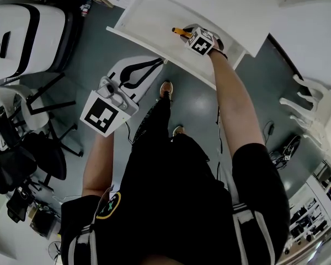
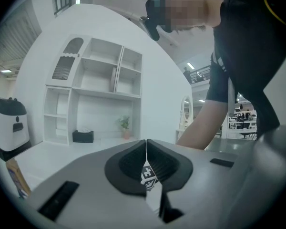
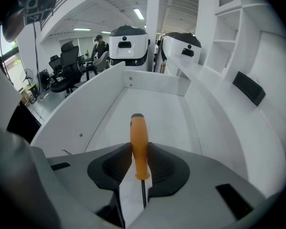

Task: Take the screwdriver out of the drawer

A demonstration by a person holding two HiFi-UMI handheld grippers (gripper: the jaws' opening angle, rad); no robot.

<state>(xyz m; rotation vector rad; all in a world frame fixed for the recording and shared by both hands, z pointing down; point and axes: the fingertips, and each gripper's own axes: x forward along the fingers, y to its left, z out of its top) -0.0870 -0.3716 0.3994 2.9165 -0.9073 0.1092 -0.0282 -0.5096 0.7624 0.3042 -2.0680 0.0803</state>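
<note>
- Right gripper view: the screwdriver point(image 3: 138, 137) shows its orange handle pinched between the fingers point(image 3: 112, 168). Its dark shaft drops into the slot behind them, so the tip is out of sight.
- Head view: the fingers of the right gripper point(image 1: 188, 35) are concealed under its marker cube point(image 1: 202, 41). Only the handle end projects beside it.
- Head view: the rear of the drawer point(image 1: 149, 15) is covered by the desk point(image 1: 226, 4).
- Left gripper view: below the meeting fingers of the left gripper point(image 2: 146, 149), a slit shows only a sliver of a square-marker pattern point(image 2: 149, 175); its owner cannot be told.
- Right gripper view: the distant figures point(image 3: 99, 44) are too small to make out.
</note>
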